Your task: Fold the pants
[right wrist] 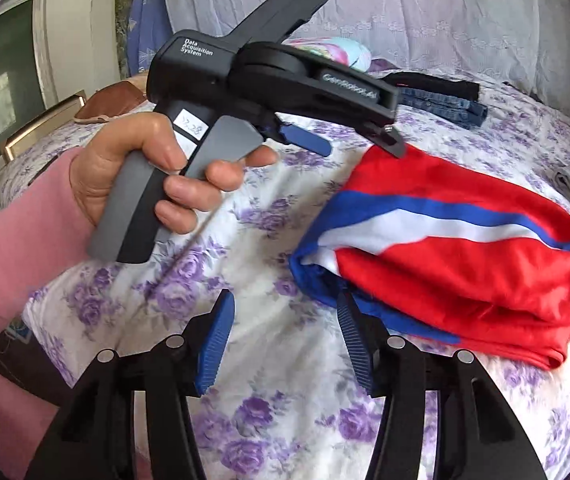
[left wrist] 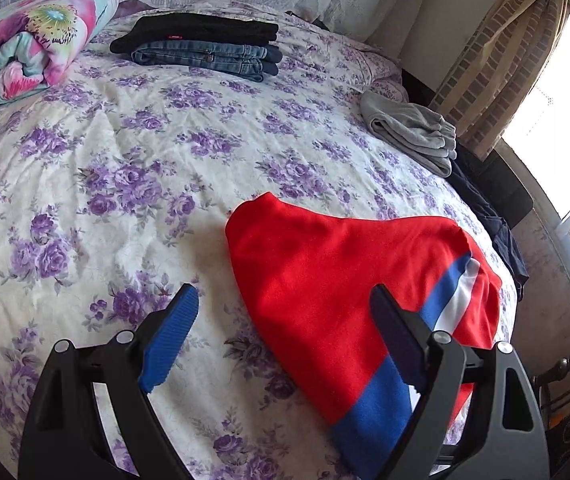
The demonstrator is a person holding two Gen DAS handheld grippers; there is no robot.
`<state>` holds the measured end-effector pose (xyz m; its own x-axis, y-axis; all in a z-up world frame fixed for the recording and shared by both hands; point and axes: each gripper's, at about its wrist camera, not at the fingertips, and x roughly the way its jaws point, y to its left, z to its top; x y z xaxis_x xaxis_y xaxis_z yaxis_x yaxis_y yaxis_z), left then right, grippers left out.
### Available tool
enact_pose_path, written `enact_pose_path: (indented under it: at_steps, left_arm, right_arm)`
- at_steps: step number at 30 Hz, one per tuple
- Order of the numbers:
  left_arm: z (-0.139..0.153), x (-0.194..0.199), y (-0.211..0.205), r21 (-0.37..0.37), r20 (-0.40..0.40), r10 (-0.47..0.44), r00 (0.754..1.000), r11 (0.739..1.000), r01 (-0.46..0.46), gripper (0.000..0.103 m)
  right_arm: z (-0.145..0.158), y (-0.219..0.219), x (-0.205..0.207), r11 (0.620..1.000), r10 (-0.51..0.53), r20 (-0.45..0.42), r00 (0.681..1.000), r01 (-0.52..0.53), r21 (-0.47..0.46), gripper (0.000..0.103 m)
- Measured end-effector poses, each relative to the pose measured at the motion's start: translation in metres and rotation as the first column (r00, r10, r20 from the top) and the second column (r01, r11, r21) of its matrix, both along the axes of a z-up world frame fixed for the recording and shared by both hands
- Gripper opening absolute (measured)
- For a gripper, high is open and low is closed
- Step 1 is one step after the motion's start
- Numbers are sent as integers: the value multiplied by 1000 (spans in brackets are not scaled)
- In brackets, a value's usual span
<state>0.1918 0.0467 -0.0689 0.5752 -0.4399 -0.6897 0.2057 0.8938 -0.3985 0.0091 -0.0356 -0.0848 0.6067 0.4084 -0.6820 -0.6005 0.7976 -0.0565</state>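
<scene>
Red pants [left wrist: 325,276] folded in compact bundle, lower right of frame, on bed [left wrist: 125,160]. Left tongs [left wrist: 285,320] wide open, empty; right tongs [right wrist: 281,316] wide open, empty. Fold looks finished, hence release.

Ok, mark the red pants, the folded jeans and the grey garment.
red pants [left wrist: 325,264]: left wrist view, plain red fabric.
folded jeans [left wrist: 205,58]: left wrist view, denim side under the black item.
grey garment [left wrist: 413,128]: left wrist view, its bunched middle.

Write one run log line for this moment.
left gripper: open | right gripper: open | red pants: folded on bed, unheld
</scene>
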Motion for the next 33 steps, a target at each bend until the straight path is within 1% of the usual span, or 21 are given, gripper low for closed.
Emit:
enact_pose_path:
  at_steps: [1,4,6,8,9,12,15,18,20,22,23,24,25,27,28,29,31,32,33]
  left_arm:
    - [-1,1,0,-4,-5,-1,1000,1000,1,85]
    - [-3,1,-1,-2,-10,-6,1000,1000,6,85]
    - [-2,1,-1,-1,-9,-11,1000,1000,11,85]
    - [-1,0,-1,-5,-4,-11,1000,1000,11,85]
    - [-1,-1,-1,-4,-2,-9,1000,1000,9,85]
    - [-1,-1,1,-6,-3,-5,1000,1000,5,85]
    - [-2,1,3,-12,-10,-2,1000,1000,2,85]
    - [-3,1,2,-5,-11,-3,1000,1000,3,85]
    - [-4,1,0,12,-12,-8,1000,1000,8,85]
    - [-9,4,-5,30,-30,-18,999,999,19,85]
    - [-12,6,-7,38,-46,-23,999,999,25,85]
    - [-17,8,-9,46,-63,-29,998,998,31,85]
    - [-21,10,-11,61,-79,-33,996,997,37,86]
    - [-23,10,-13,76,-75,-35,997,996,40,87]
    - [-22,10,-12,75,-73,-33,997,996,39,87]
    - [-22,10,-11,70,-75,-31,997,997,37,87]
    - [-22,11,-8,54,-81,-25,996,998,30,87]
    - [-21,11,-6,46,-81,-21,996,999,25,87]
    - [-21,10,-5,39,-80,-18,997,999,21,87]
  right_arm:
    - [-2,-2,-2,1000,-16,16,1000,16,-4,54]
    - [-2,-1,-4,1000,-20,27,999,20,-15,54]
    - [-4,3,4,1000,-2,43,999,3,-22,57]
    - [-7,9,12,999,29,57,998,-27,-36,57]
    - [-7,17,18,998,45,66,997,-42,-44,60]
    - [-14,29,15,989,98,46,994,-92,-116,65]
    - [-23,39,-3,965,142,91,986,-118,-233,65]
    - [-23,43,-11,949,160,123,979,-118,-294,65]
    - [-24,48,-20,928,184,159,970,-119,-353,65]
    - [-22,49,-22,916,210,160,965,-137,-376,64]
    - [-20,47,-23,916,231,136,964,-168,-365,50]
    - [-18,46,-25,914,275,78,958,-235,-330,34]
    - [-17,46,-28,911,309,38,950,-284,-301,34]
    - [-13,41,-29,912,316,34,948,-294,-286,34]
    - [-5,33,-25,927,311,10,950,-301,-222,34]
    - [6,21,-20,950,288,5,958,-285,-127,34]
    - [25,2,-12,973,230,28,973,-231,10,34]
    - [34,-6,-8,981,186,67,980,-190,44,34]
    - [38,-10,-5,987,147,99,984,-153,51,34]
